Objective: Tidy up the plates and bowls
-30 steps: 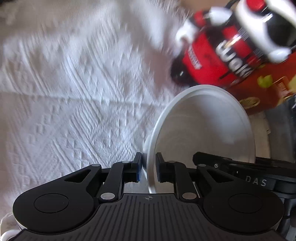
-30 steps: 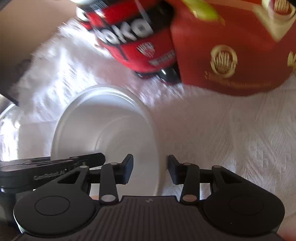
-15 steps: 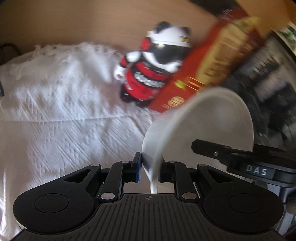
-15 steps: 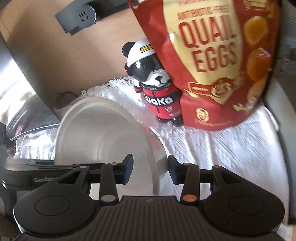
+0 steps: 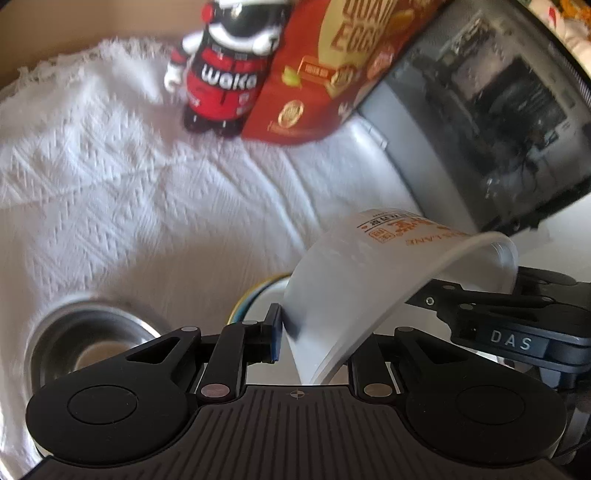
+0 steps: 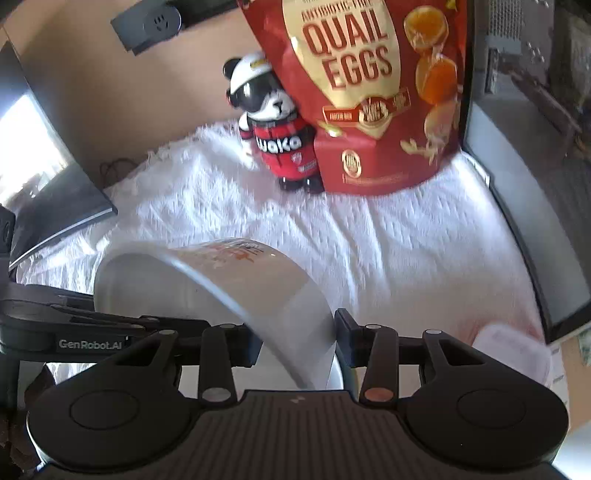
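Where the left tongs (image 5: 297, 334) close on the rim of a white plastic bowl (image 5: 354, 295), the bowl is held off the surface and tipped over, so that its outer wall with orange printing faces up and away. From the right wrist view the same bowl (image 6: 273, 295) lies between the two fingers of the right tongs (image 6: 298, 341), which stand parted on either side of its wall; whether they touch it cannot be told. Below the held bowl, in the left view, a plate with a yellow and blue rim (image 5: 255, 295) shows only as a thin arc, mostly hidden. At the near left sits a steel bowl (image 5: 85, 339), upright on the white woven cloth (image 5: 110, 184) that covers the surface. At the near right of the right view a pale plastic lid or box (image 6: 513, 350) rests on the cloth, blurred. Farther back stands a panda figure in a red jersey (image 6: 277, 136), touching or just beside a red bag of quail eggs (image 6: 373, 92) on its right. A dark appliance with a glass door (image 5: 491, 103) lines the right edge. Behind all of this runs a tan wall carrying a power socket (image 6: 155, 22).
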Action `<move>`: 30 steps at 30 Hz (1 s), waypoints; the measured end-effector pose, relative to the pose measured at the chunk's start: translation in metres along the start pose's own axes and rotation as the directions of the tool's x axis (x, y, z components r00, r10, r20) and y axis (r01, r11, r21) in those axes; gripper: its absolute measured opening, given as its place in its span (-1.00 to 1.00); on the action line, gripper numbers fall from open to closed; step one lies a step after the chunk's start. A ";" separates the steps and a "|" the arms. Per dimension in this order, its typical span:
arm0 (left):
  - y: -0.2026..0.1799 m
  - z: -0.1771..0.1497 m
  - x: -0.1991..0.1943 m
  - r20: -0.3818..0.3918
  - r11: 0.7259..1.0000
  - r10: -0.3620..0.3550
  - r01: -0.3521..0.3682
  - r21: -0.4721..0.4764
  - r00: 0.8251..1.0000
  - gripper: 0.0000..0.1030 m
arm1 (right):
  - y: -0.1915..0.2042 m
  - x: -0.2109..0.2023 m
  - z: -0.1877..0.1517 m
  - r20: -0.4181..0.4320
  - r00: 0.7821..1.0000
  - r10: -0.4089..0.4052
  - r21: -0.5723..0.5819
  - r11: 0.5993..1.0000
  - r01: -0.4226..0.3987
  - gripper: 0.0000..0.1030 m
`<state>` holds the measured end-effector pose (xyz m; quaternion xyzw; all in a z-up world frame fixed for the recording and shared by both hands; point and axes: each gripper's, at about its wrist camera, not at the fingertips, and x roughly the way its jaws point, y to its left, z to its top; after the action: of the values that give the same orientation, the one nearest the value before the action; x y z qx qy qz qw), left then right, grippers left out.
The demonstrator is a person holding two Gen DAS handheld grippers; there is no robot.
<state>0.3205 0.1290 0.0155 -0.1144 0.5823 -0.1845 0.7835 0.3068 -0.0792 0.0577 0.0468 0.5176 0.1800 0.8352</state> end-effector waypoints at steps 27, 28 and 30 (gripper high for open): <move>0.006 -0.022 0.009 -0.025 1.000 -0.026 0.025 -0.004 0.999 -0.54 | 0.000 0.028 -0.018 0.018 0.996 -0.088 -0.056 0.994 0.089 -0.18; 0.007 -0.020 0.009 -0.019 1.000 -0.019 0.019 -0.001 1.000 -0.54 | -0.001 0.030 -0.018 0.017 0.995 -0.093 -0.053 0.994 0.094 -0.18; 0.006 -0.019 0.016 -0.015 0.999 0.033 -0.033 0.023 0.999 -0.56 | -0.004 0.035 -0.018 -0.003 0.994 -0.108 -0.038 0.993 0.107 -0.18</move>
<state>0.3076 0.1287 -0.0063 -0.0945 0.5878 -0.1789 0.7833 0.3065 -0.0725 0.0185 0.0025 0.5178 0.1447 0.8432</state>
